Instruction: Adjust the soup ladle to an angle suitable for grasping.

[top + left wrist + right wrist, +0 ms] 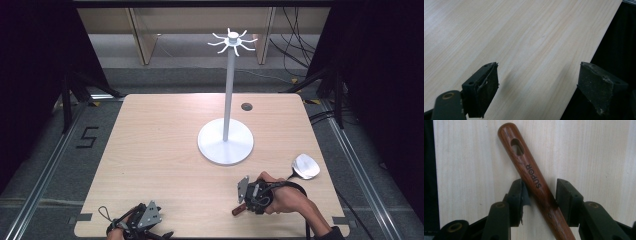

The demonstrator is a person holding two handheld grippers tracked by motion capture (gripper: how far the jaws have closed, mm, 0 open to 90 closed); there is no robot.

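Note:
A kitchen utensil lies on the table at the front right, with a shiny metal head and a brown wooden handle marked SUPOR, with a hanging hole near its end. My right gripper is over that handle, its two jaws pressed against either side of it. The handle's tip sticks out past the jaws. At the table's front left edge my left gripper is open wide, with only bare wood between its jaws.
A tall white stand with a round base and a ring of hooks on top is at the table's centre. A small dark hole is behind it. Black curtains flank the table and cables lie on the floor at the back right.

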